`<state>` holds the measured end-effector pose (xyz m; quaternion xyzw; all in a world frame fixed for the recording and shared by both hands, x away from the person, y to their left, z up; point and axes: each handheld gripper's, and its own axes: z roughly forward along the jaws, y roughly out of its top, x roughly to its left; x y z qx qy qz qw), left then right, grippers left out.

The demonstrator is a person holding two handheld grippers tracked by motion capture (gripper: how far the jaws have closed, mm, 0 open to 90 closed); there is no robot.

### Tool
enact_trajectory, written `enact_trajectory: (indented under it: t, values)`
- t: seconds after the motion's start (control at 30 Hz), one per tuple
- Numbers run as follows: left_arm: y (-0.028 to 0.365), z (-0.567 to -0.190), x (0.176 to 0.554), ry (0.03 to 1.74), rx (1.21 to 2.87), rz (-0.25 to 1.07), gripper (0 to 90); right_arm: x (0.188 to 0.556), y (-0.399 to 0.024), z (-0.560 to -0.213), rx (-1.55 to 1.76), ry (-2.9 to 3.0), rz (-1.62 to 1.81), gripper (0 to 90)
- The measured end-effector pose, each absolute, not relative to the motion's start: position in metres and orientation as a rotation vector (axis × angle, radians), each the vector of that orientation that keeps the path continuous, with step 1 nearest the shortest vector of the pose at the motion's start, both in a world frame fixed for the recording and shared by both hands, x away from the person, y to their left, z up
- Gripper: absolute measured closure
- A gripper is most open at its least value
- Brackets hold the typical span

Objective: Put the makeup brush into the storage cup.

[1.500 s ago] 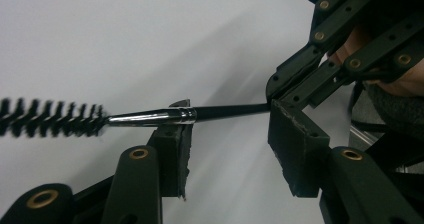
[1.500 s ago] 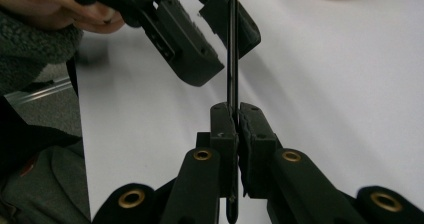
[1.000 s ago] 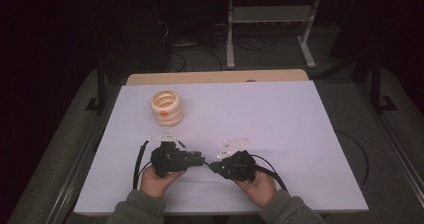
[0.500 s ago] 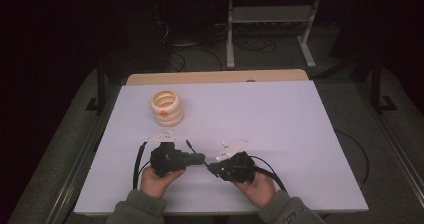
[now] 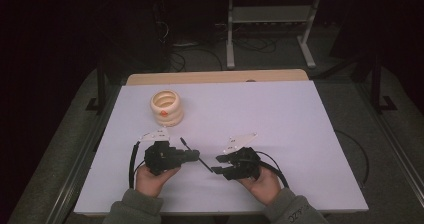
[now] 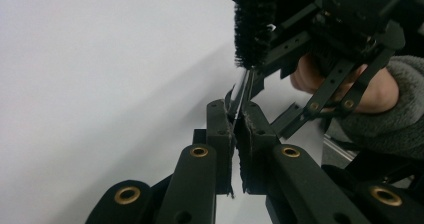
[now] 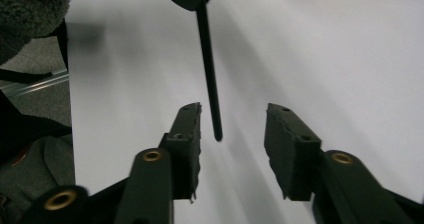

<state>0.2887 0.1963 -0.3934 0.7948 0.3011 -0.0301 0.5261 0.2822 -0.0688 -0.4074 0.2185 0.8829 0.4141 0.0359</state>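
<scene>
White table [image 5: 280, 114], left claw [image 5: 197, 156] gripping rod [image 5: 204, 163]

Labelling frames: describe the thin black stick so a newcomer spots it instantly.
On the white table, look at the near edge where two hands hold black tools. The thin black stick juts from the shut left tool toward the right tool. It is the single slim straight rod, unlike the cream ring stack farther back.

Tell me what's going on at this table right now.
A person holds a gripper in each hand over a white table. The left gripper is clamped on a thin black rod that points toward the right gripper. The right gripper's jaws have just been opening, and the rod's free end sits between them, untouched. A cream stack of rings stands farther back, apart from both.
</scene>
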Motion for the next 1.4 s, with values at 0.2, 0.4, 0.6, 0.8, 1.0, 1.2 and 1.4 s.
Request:
enact_trajectory:
  t: [0.2,0.4,0.6,0.8,1.0,1.2,1.4]
  values:
    - [0.199,-0.392,0.29,0.725,1.918,-0.038,84.7,0.288,-0.083,-0.404,0.724,2.701,1.284,48.3]
    - [0.203,-0.391,0.29,0.743,1.912,-0.017,84.6,0.292,-0.095,-0.403,0.761,2.682,1.296,44.0]
    - [0.207,-0.389,0.291,0.747,1.924,0.001,84.6,0.293,-0.103,-0.401,0.787,2.669,1.295,39.9]
    - [0.208,-0.389,0.292,0.753,1.926,0.012,84.7,0.294,-0.111,-0.402,0.81,2.661,1.285,38.0]
    - [0.209,-0.388,0.292,0.764,1.92,0.019,84.6,0.295,-0.12,-0.402,0.831,2.65,1.284,36.0]
    - [0.214,-0.386,0.294,0.776,1.919,0.034,84.7,0.294,-0.128,-0.403,0.854,2.644,1.272,34.7]
    - [0.218,-0.384,0.297,0.793,1.905,0.032,84.7,0.294,-0.136,-0.403,0.873,2.633,1.256,33.5]
